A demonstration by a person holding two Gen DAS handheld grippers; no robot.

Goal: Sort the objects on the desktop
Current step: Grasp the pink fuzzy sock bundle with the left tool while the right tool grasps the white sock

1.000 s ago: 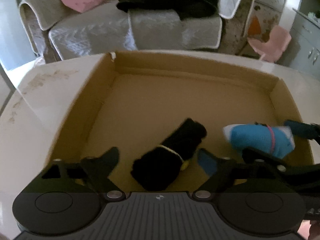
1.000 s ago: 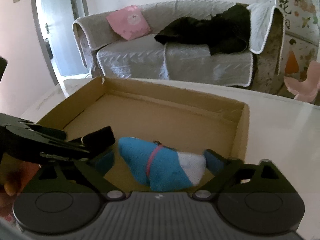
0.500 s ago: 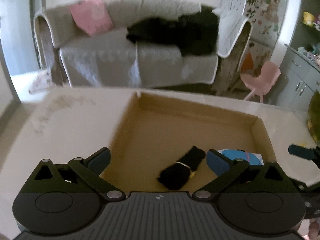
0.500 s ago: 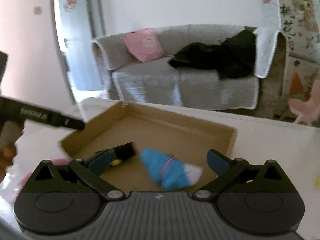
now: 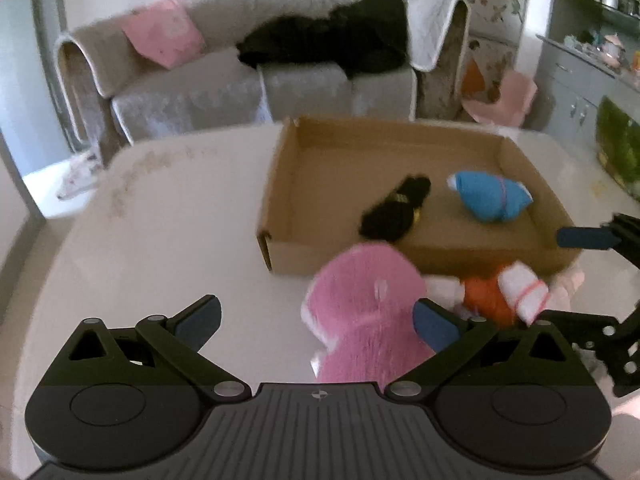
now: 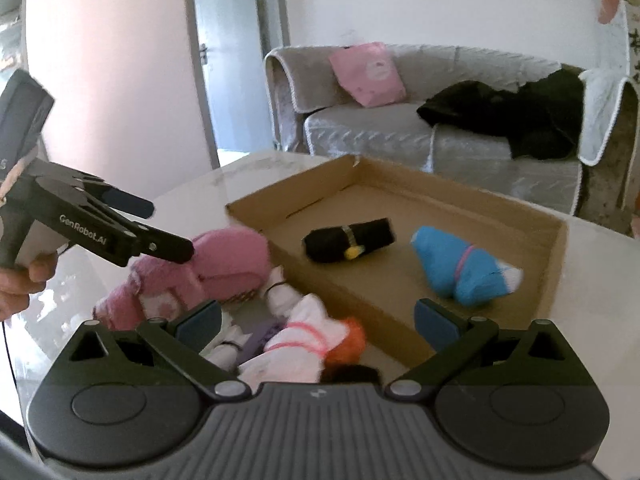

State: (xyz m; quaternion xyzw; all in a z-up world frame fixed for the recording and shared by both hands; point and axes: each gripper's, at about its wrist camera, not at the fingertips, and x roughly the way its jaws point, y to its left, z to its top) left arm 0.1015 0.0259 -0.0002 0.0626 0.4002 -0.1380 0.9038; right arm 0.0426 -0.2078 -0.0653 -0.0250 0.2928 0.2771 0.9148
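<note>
Both grippers have pulled back out of the cardboard box [image 5: 280, 204] since a second ago, leaving the black sock roll [image 5: 396, 210] and the blue sock bundle [image 5: 490, 196] lying inside it, apart from each other.

Nearest to me, the left gripper [image 5: 316, 320] hangs over the white table [image 5: 160, 240] with its jaws spread wide and nothing between them; the pink fluffy bundle [image 5: 360, 312] sits just ahead, partly behind its right finger. The right gripper [image 6: 318, 318] is likewise wide open and empty-handed, poised above a small heap on the table: a white-and-orange bundle [image 6: 316, 344] tied with pink thread, and more white rolled pieces beside it that are too blurred to name. This heap lies just outside the box's near wall, touching or nearly touching the cardboard.

Beyond the box stands a grey sofa [image 6: 380, 128] with a pink cushion [image 6: 370, 74] and a dark garment [image 6: 516, 114] thrown across it.
</note>
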